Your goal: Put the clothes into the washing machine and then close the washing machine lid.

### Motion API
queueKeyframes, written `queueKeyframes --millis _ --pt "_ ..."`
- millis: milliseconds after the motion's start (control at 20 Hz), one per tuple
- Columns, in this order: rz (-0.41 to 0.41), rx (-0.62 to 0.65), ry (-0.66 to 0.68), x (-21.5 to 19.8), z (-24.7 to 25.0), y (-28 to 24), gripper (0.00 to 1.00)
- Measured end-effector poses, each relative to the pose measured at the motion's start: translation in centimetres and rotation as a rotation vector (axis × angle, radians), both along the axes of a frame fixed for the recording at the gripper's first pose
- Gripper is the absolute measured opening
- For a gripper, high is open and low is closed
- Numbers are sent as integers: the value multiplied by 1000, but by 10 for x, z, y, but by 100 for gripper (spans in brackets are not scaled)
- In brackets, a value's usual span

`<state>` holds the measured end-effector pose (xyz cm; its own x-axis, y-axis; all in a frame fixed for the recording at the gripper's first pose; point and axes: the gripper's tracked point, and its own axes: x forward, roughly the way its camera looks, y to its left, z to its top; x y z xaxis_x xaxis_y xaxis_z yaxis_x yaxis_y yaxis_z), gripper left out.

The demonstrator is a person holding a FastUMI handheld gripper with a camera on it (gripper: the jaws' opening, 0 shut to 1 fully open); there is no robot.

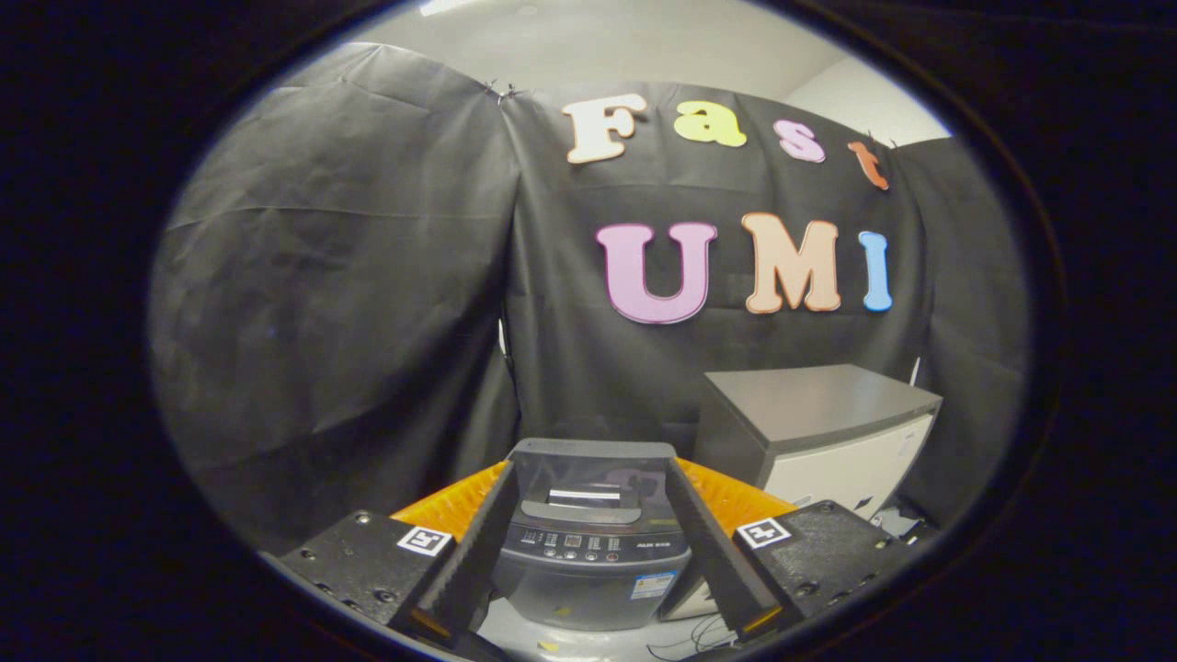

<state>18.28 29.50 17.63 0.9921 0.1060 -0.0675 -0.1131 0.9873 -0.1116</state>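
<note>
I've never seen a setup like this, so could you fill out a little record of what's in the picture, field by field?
Setting: booth walled with black cloth
Main item: small dark grey washing machine, seen between the tool's fingers and just ahead of them
Lid: transparent lid raised upright at the back
Controls: button panel across the front
Tool: tool open, fingers spread on either side of the machine, touching nothing
Beside it: grey-topped box with a white front, beyond the right finger
Clothes: can't tell where they are
</note>
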Motion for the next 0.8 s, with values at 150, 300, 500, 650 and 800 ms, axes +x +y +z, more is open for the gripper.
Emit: queueKeyframes --millis 150,300,500,650,800 --pt "0 14 -44 -18 16 -10 97" --pt "-4 22 -94 -32 29 -22 97" --pt "-11 30 -122 -44 33 -36 97" --pt "-20 27 -133 -50 34 -44 97" --pt "-17 39 -137 -53 34 -45 97"
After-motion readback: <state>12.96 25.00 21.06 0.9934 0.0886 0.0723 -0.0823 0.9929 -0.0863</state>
